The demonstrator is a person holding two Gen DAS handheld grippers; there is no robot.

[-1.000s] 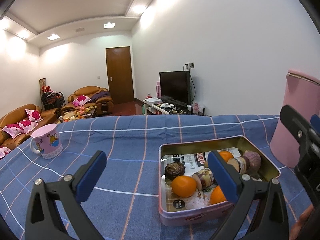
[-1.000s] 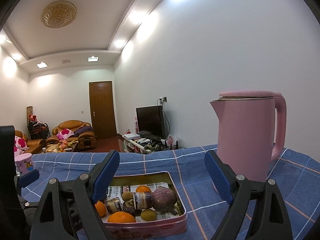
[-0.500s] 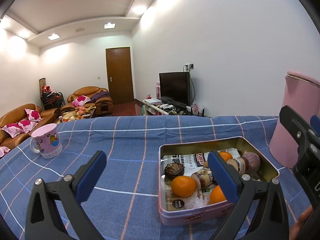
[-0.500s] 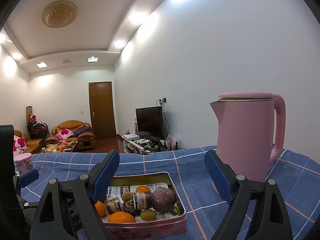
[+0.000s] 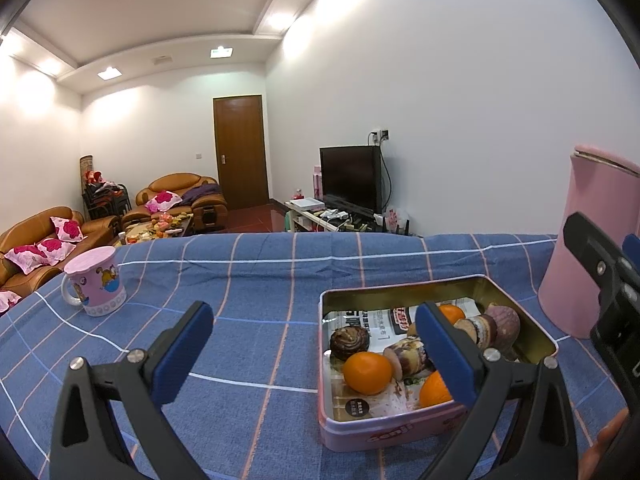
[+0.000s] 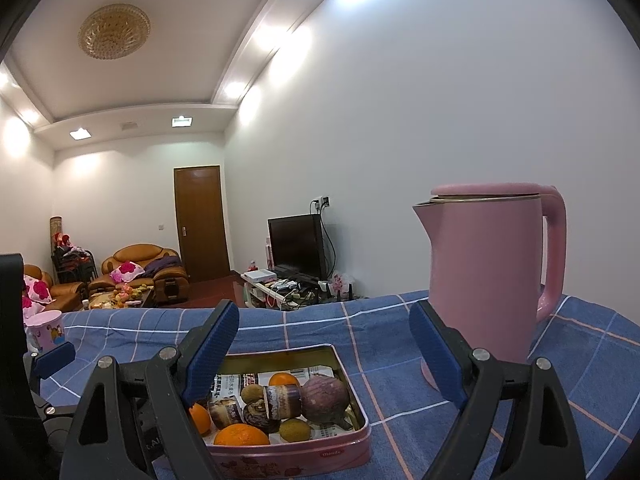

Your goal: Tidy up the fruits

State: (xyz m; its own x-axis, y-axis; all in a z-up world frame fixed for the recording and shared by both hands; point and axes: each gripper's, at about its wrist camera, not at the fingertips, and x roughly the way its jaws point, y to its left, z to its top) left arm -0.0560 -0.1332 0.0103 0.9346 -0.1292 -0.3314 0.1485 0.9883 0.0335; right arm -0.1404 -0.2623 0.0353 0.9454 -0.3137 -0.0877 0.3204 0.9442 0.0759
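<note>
We hold the left claw [image 5: 312,336] spread wide and empty above the surface [image 5: 256,280], which is covered by a blue checked cloth. Its right finger [image 5: 444,354] overlaps the pink tin [image 5: 384,432] and hides part of the contents. We hold the right claw [image 6: 324,344] released as well, grasping nothing, low above the same tin [image 6: 304,456]; its left finger [image 6: 208,350] covers the tin's near-left corner.

The fruits lie inside the tin on a sheet of printed paper. In the left wrist view we identify an orange [image 5: 367,372] at the front, a second orange [image 5: 434,392] partly behind the finger, and a third [image 5: 454,314] at the back. A dark purple round fruit [image 6: 324,398], a small green-brown fruit [image 6: 295,430] and several brown banded items are also present; we cannot tell what the banded items are.

A pink electric kettle [image 6: 492,280] stands upright on the surface, to the right of the tin; the left wrist view cuts it off at the frame edge. A pink cartoon mug [image 5: 94,280] stands well apart at the far left.

Beyond the surface the room shows brown leather sofas [image 5: 180,196] with pink cushions, a cluttered coffee table, a wooden door [image 5: 240,152], a television [image 5: 350,178] on a low stand, white walls and a round ceiling lamp [image 6: 114,31].
</note>
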